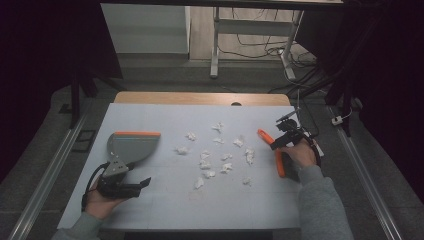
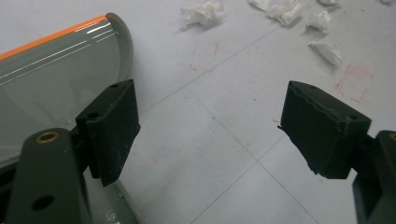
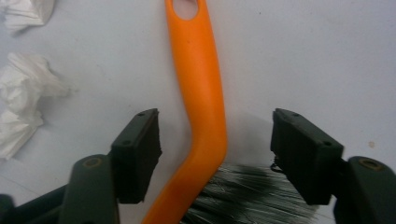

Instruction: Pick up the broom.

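The orange-handled brush (image 3: 201,88) lies flat on the worktop (image 1: 165,210) at its right side, light and stiff, its smooth plastic handle likely slippery — best taken at the bend above the bristles. The right gripper (image 3: 215,154) straddles it there, jaws apart, not yet touching. The left gripper (image 2: 210,133) rests wide open, empty, beside the dustpan (image 2: 60,74).

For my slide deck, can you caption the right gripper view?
Open hand-held gripper straddling the orange brush handle, jaws clear of it, paper scraps alongside.
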The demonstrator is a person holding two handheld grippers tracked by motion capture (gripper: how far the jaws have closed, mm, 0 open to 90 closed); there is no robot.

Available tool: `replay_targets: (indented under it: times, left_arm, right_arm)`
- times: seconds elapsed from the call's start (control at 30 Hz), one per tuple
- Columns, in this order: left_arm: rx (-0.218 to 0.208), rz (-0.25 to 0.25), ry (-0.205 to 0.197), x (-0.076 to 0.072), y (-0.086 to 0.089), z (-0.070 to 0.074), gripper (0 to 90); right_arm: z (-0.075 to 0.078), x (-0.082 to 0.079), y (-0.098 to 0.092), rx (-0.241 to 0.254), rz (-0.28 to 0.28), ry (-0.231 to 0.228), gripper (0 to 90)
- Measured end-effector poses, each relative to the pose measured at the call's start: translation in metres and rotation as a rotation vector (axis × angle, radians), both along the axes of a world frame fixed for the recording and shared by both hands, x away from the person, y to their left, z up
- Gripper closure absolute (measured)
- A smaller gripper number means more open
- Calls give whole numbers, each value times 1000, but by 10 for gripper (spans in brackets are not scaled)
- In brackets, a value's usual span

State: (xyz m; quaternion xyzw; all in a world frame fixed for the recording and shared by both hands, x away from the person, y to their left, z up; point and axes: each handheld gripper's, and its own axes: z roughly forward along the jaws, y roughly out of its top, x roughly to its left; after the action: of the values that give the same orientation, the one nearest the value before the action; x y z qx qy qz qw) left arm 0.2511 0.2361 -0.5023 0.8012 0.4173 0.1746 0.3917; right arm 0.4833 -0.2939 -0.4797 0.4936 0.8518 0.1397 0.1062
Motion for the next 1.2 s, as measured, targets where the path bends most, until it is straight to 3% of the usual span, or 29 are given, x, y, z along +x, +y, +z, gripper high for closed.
replay_targets:
  times: [0.3,0.47,0.63,0.73,0.8,0.97,1.0,1.03,1.07,1.1,1.13,1.17,1.2]
  left_arm:
    - [5,-8,4,0,-2,-2,206]
    - [0,-8,8,0,-1,-2,206]
    - [-2,-7,7,0,0,-2,207]
    - [-4,-4,5,-1,0,-2,207]
    - [-6,-4,5,-1,1,-1,207]
    - [-7,-1,4,0,1,-2,209]
    - [-7,-1,4,0,1,-2,209]
    - [-6,0,2,1,0,-1,209]
    - [-6,0,0,1,0,-1,209]
    - [-5,-1,-1,1,0,-1,209]
    - [-4,-1,-3,1,-1,-1,209]
    - [-5,-1,-4,1,-1,0,209]
    - [-3,0,-6,1,-1,0,209]
  right_arm:
    - [-7,2,2,-28,7,39,511]
    - [-8,1,5,-30,17,47,657]
    - [-7,1,10,-65,7,53,692]
    - [-7,1,9,-55,7,57,694]
    - [-6,1,5,-29,1,63,696]
    - [22,-10,-3,76,7,24,700]
    - [22,-10,-3,76,7,24,700]
    - [38,-16,-4,131,18,-12,700]
    - [38,-16,-4,131,18,-12,700]
    - [55,-24,-4,179,32,-54,700]
    - [55,-24,-4,179,32,-54,700]
    - [69,-31,-2,242,37,-96,699]
    - [69,-31,-2,242,37,-96,699]
